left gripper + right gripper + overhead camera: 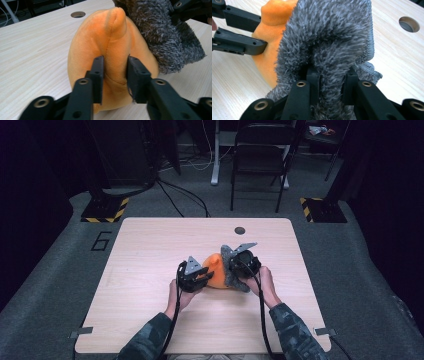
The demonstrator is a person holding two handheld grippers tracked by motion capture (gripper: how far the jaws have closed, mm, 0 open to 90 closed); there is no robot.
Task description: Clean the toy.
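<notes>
**Both grippers pinching soft pieces mid-table**

Left gripper point(115, 75) clamped on a fold of orange plush point(110, 47). Right gripper point(331, 86) nipped into grey shaggy cloth point(329, 37), draped against the plush. Both resting near the middle of the wooden table point(150, 250).

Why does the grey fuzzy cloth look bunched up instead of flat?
Bunched: the right gripper pinches a fold of the grey fuzzy cloth, draped against the orange plush.

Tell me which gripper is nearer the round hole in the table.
Right. The right gripper, clamped on the grey fuzzy cloth, sits just below the hole; the left gripper, pinching the orange plush, is farther.
</notes>
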